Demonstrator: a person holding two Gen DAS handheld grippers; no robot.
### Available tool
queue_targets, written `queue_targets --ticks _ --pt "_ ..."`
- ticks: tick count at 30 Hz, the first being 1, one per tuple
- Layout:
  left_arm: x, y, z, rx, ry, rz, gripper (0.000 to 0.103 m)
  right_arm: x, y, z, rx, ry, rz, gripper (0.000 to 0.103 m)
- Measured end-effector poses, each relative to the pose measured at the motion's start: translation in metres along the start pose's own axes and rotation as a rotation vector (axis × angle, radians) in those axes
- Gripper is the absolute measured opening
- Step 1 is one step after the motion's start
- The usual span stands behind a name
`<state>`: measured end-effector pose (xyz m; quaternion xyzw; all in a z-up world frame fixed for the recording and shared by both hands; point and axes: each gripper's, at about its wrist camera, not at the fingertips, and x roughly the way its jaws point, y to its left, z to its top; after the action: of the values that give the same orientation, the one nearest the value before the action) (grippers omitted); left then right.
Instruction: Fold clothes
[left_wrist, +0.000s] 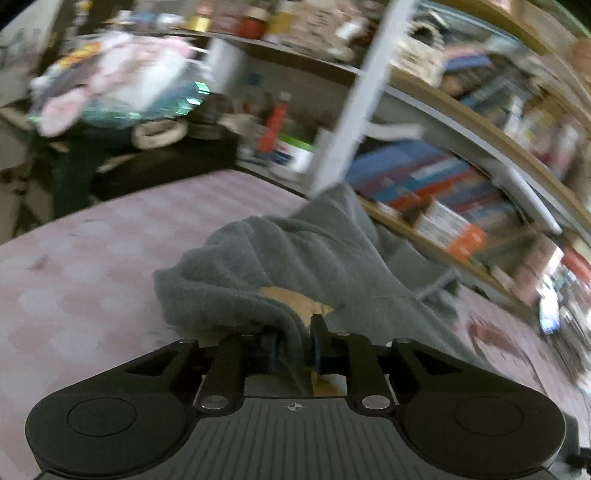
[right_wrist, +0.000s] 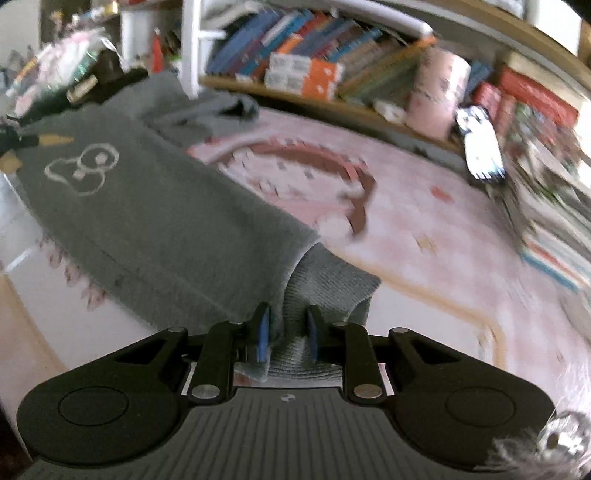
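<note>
**Grey sweatshirt gripped at two corners, mid-fold over pink rug**

Left wrist view: the left gripper (left_wrist: 295, 341) has its jaws drawn narrow around a bunched fold of the grey sweatshirt (left_wrist: 280, 258). Ribbed cloth runs down between the two fingers, and a tan lining or patch (left_wrist: 291, 299) shows just beyond the tips. No gap is visible between pads and fabric, so it reads as a hold. The garment humps up ahead of the gripper, lying over a pink checked rug (left_wrist: 92, 266). Behind it stand a white post (left_wrist: 354, 107) and a blurred bookshelf (left_wrist: 461, 192).

Right wrist view: the right gripper (right_wrist: 286, 334), blue-padded, is closed to a narrow gap on the ribbed hem or cuff (right_wrist: 325, 284) of the same sweatshirt (right_wrist: 147, 221). Ribbed knit fills the space between the pads. From there the garment stretches away up and left, a pale outline print (right_wrist: 83, 168) on its face. Part of it lies on the pink rug (right_wrist: 424, 236); its near left edge hangs past the rug's fringe. Books line the shelf (right_wrist: 314, 48) beyond.

Judged from this, the fold is under way, with both ends pinched and the cloth partly lifted. The next move likely calls for carrying both held edges together across the body, keeping them level and taut, then laying them down square before letting go.
</note>
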<state>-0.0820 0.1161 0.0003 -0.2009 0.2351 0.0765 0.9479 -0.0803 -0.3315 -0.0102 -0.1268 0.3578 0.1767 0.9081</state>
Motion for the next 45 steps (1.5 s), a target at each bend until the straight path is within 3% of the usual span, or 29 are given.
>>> queue_targets --ticks 3,4,5,6,8,11,16,22,26,29,34,40,45 --pt "0.003 -0.006 -0.003 0.02 0.025 -0.017 0.033 -0.011 0.006 -0.005 -0.006 0.039 -0.024 0.02" --pt "0.003 -0.006 -0.003 0.017 0.024 -0.01 0.046 -0.013 0.008 -0.005 -0.01 0.05 -0.03 0.022" --pt "0.001 -0.004 -0.002 0.01 0.018 -0.004 0.057 -0.017 0.008 -0.003 -0.006 0.039 -0.032 0.029" --pt "0.0 -0.001 -0.001 -0.003 0.012 -0.003 0.061 -0.021 0.009 0.002 -0.015 0.01 -0.039 0.035" --pt "-0.004 0.007 0.0 -0.038 0.002 -0.006 0.066 -0.029 0.01 0.013 -0.033 -0.05 -0.053 0.039" --pt "-0.011 0.02 0.001 -0.103 -0.014 -0.017 0.068 -0.031 0.013 0.033 -0.06 -0.139 -0.04 0.04" --pt "-0.021 0.032 0.0 -0.141 -0.033 0.005 0.069 -0.004 0.029 0.059 -0.104 -0.182 0.011 0.04" --pt "-0.032 0.045 0.004 -0.173 -0.082 0.028 0.073 0.022 0.042 0.064 -0.087 -0.146 0.058 0.041" --pt "-0.028 0.053 0.007 -0.19 -0.089 0.048 0.073 0.03 0.038 0.057 -0.073 -0.101 0.036 0.043" --pt "-0.021 0.06 0.007 -0.222 -0.079 0.056 0.073 0.037 0.029 0.048 -0.063 -0.042 -0.01 0.038" --pt "-0.002 0.072 0.011 -0.311 -0.028 -0.006 0.07 0.036 0.015 0.033 -0.044 -0.003 -0.017 0.036" --pt "0.012 0.08 0.01 -0.489 0.058 -0.17 0.071 0.027 0.006 0.025 -0.049 0.024 -0.018 0.035" --pt "0.022 0.085 0.0 -0.63 0.101 -0.229 0.072 0.018 0.0 0.018 -0.088 0.063 -0.09 0.032"
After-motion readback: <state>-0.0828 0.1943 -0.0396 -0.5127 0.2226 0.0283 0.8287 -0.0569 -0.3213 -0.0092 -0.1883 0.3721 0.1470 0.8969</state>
